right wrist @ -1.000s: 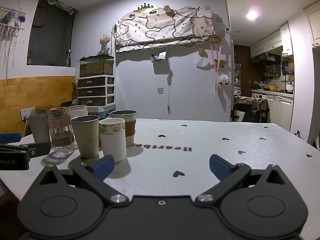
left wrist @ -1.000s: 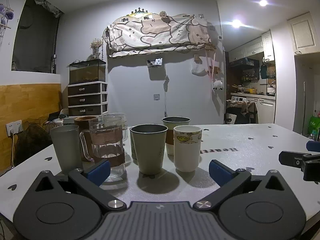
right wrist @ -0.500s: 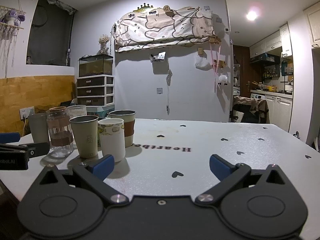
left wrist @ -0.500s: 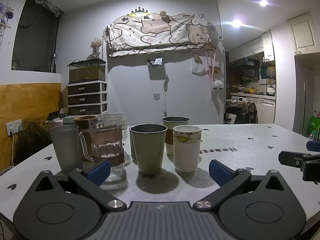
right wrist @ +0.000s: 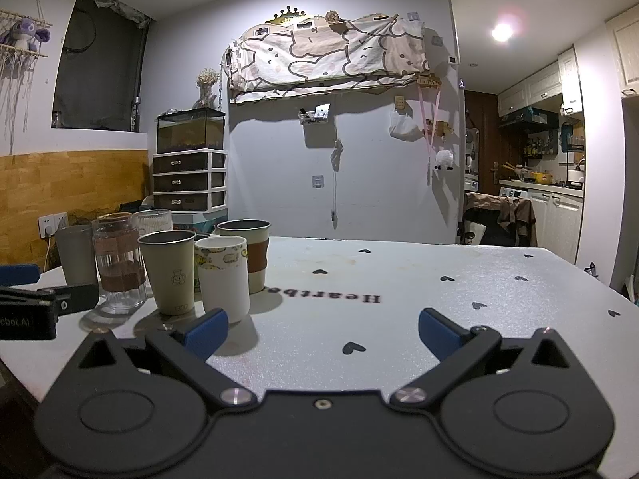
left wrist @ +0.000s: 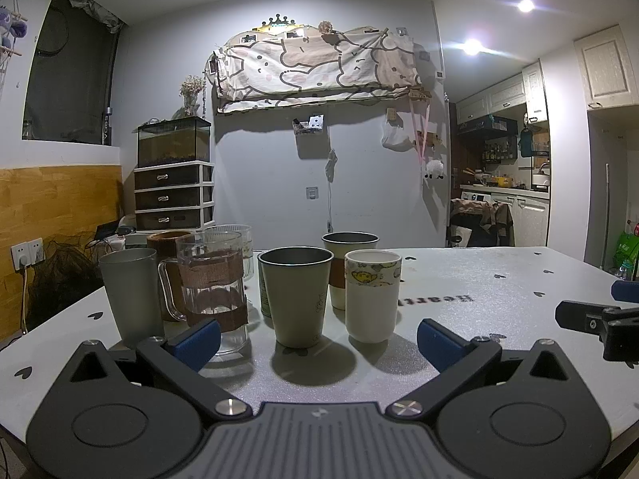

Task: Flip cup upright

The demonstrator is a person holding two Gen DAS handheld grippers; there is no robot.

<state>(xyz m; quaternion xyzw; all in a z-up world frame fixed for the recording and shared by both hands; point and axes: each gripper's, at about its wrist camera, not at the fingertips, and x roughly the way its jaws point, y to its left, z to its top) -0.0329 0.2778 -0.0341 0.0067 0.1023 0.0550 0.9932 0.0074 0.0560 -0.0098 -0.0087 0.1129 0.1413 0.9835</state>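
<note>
Both wrist views, table-level, share the cups [left wrist: 298,296].

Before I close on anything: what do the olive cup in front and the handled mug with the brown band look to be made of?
Olive cup: probably metal, matte painted outside; the dark inner wall and thin rolled rim suggest steel. Handled mug: clear glass, ribbed and see-through, with a brown sleeve, maybe cork or leather.
</note>
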